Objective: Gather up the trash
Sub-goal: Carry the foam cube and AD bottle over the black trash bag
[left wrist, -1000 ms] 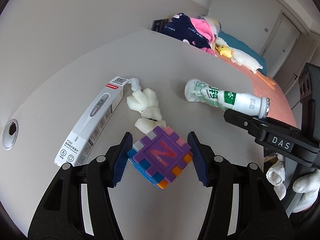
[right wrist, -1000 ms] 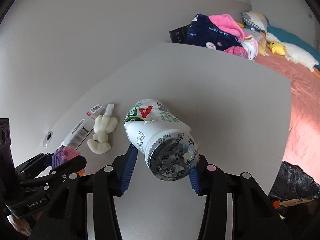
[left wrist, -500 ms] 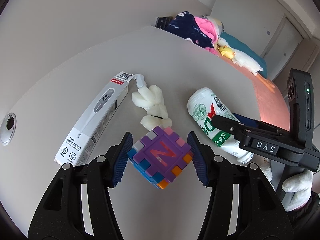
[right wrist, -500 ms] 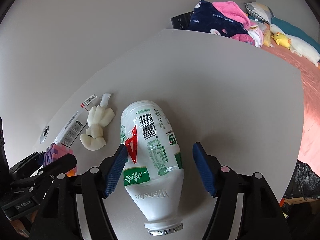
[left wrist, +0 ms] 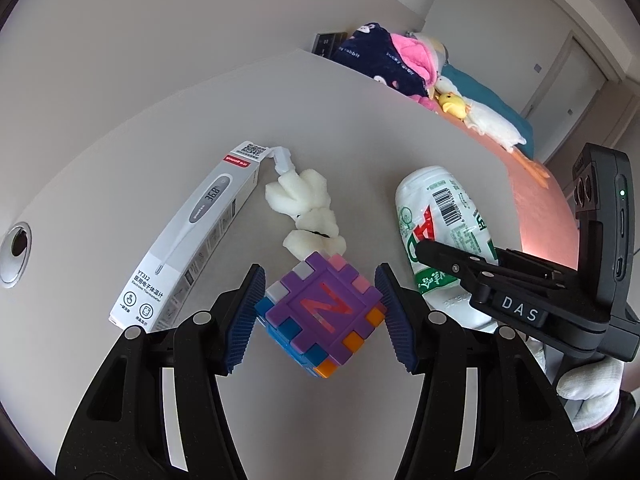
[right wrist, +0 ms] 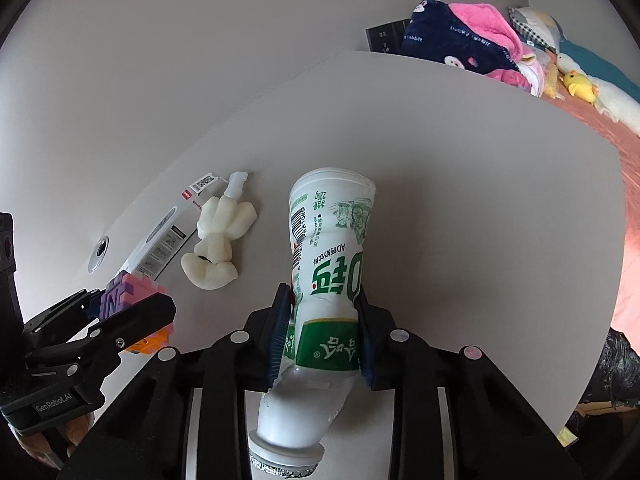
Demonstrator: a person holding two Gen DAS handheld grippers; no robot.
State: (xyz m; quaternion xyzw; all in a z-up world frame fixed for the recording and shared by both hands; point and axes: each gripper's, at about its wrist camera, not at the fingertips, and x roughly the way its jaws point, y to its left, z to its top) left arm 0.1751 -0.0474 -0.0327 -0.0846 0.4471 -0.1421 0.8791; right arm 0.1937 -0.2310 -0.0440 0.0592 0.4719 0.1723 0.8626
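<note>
Right claw [right wrist: 320,332] is pinching the white drink bottle [right wrist: 328,280] across its green label, and the plastic is visibly buckled between the pads. Base points far, foil-rimmed mouth near, down by the claw's body. Left claw [left wrist: 322,314] pinches the purple puzzle cube [left wrist: 322,312] at its side faces, lifted off the grey surface [left wrist: 400,120].

Risk here: that crushed bottle is soft, so I'd judge it could squirm or pivot out of the pads on a swing toward any bin. The cube is held on ridged, notched faces, so a twist could pop it loose.

The thermometer box [left wrist: 192,236] and foam scraps [left wrist: 304,208] lie on the surface, uncollected.

The right view shows the crumpled grip and a dark bag [right wrist: 612,380] at the near right edge; the left view hides both, but reads the box's print and shows a gloved hand [left wrist: 588,384].
</note>
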